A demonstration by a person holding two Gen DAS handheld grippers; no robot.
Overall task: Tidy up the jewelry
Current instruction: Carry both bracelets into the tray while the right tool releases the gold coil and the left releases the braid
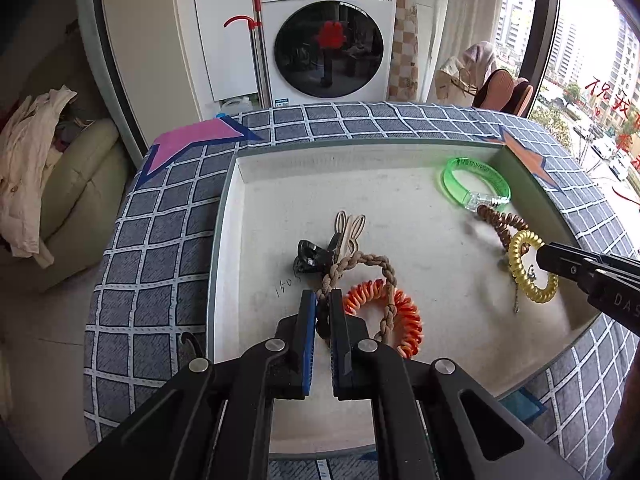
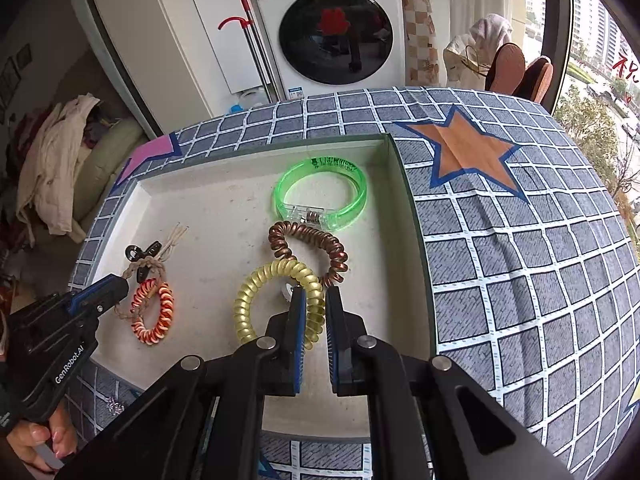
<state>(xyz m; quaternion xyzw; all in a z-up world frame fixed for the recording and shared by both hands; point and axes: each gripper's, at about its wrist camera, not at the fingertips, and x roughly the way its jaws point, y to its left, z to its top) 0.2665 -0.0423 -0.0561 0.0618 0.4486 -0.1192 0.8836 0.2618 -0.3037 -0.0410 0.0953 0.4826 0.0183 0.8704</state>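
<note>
Braided tan cord (image 1: 352,268) is sitting clamped in the left gripper (image 1: 323,316); the right gripper (image 2: 316,312) is pinching the yellow coil tie (image 2: 276,300). Both are hanging low over the white tray (image 2: 208,216) on the checked surface (image 2: 520,260). Judgement: setting each down well apart, clear of the orange coil tie (image 1: 400,320) and brown coil tie (image 2: 312,248), is avoiding tangles. Cord is looking limp, snagging the orange coil; yellow coil is looking springy and translucent. Green bangle (image 2: 320,192) is lying at the far end.

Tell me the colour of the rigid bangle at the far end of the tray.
Translucent green bangle, clearest in the right wrist view.
</note>
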